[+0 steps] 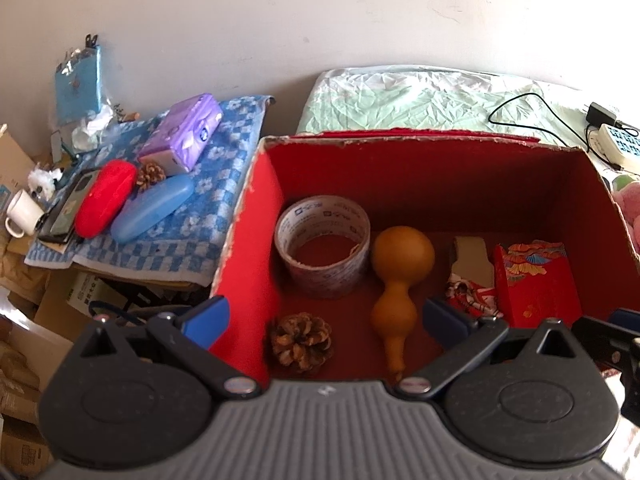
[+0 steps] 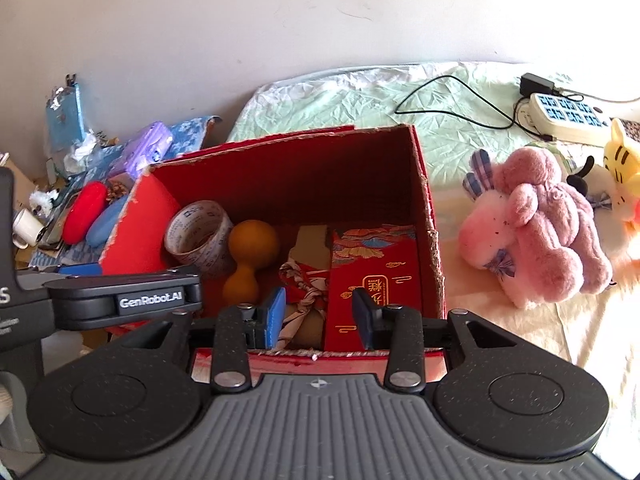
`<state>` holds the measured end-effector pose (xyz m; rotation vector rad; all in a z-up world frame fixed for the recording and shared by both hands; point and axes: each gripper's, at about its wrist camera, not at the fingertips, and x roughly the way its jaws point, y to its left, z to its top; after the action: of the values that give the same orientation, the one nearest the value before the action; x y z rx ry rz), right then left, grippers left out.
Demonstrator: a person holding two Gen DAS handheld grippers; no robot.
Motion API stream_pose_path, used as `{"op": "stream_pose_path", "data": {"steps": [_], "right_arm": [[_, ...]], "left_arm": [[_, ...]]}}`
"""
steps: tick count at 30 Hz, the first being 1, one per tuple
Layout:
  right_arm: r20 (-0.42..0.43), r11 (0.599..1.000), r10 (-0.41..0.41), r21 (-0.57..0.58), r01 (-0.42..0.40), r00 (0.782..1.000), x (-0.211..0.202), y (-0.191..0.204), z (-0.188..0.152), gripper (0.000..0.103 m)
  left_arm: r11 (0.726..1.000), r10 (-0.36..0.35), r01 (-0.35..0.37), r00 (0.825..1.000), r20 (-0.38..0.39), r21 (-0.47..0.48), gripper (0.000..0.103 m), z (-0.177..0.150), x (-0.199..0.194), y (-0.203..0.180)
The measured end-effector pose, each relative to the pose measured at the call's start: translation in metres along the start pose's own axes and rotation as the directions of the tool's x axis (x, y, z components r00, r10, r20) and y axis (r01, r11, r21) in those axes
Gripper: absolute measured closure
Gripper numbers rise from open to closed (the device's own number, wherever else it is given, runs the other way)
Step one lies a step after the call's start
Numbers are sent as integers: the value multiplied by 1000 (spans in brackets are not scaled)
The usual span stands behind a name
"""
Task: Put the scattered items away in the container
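Observation:
A red cardboard box stands open on the bed. In it lie a tape roll, a brown gourd, a pine cone, a ribbon-tied pouch and a red packet. My left gripper hangs open and wide over the box's near left corner, holding nothing. My right gripper is open above the near wall of the box, over the pouch and the packet, with its pads touching neither. A pink plush lies right of the box.
Left of the box, a blue checked towel carries a red case, a blue case, a purple tissue pack and a second pine cone. A yellow plush, a power strip and a cable lie on the bed.

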<state>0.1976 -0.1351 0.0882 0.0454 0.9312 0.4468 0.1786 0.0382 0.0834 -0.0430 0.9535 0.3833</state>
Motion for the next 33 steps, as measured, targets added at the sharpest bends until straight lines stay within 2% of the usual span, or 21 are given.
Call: {"op": "stream_pose_path", "data": {"steps": [9,13,22,28,33], "right_arm": [[-29,996,59,-59,-61,998,-10,1,-8,61],[-39,991,77,-104,-81,996,-19,-1,-20,57],[-106,980,131,-133,-145,986,-22,-10,-53,56],[-156,984,117,-116,-136,981,-14,-11,-69,56],[-161,993,67,-84,-81,985,-7,-12,-75,54]], "left_arm": [[997,50,-50,999,-7,-62,1,-18,-28,3],[991,69,-71,997,-23,-115,1,-34,-41,0],[981,108,-119,991,-74,-157,1,-78,-55,-10],[987,78,-93,991,-113,-132,1,-99,-48,-14],[995,38,-51,989,-141,-89,1,-103,-33,-13]]}}
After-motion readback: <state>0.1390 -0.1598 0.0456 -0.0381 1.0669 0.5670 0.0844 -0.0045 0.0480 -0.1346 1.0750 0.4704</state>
